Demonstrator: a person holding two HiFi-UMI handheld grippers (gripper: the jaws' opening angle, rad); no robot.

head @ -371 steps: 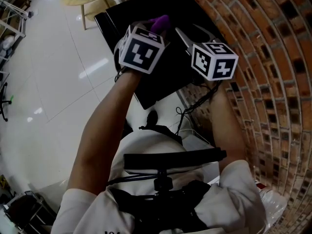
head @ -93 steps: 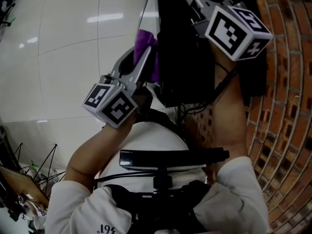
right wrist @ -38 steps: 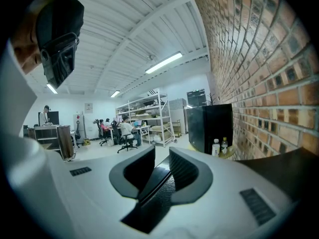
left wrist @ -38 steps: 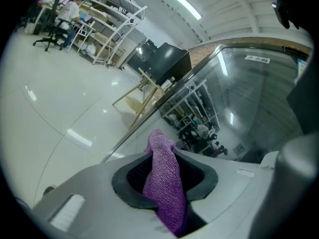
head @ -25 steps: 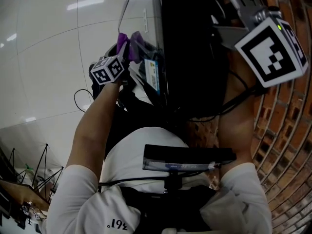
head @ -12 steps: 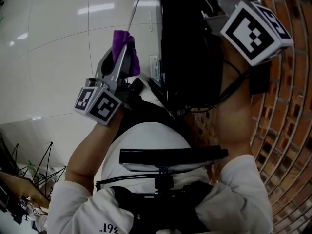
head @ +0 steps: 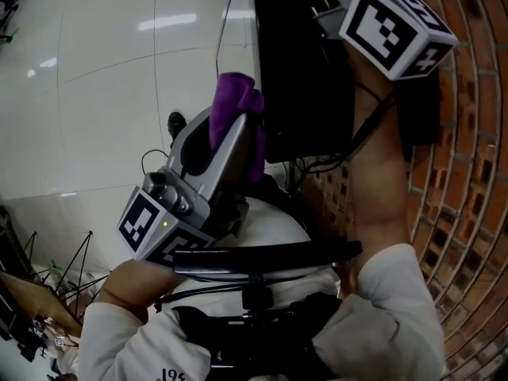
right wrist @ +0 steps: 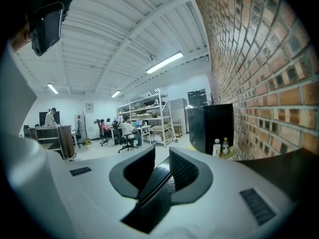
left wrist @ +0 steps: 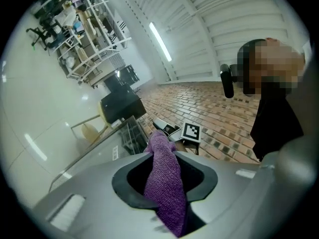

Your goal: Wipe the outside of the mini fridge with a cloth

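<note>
Left claw (left wrist: pixel 163 156) clamps purple cloth (head: pixel 235 94) beside mini fridge (head: pixel 295 70).

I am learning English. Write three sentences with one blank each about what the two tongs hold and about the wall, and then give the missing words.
1. The left tongs hold a cloth whose colour is ____.
2. The right tongs are closed on a thin edge of the mini fridge, whose colour is ____.
3. The wall beside the mini fridge is made of ____.

Missing words: purple; black; brick.
</note>
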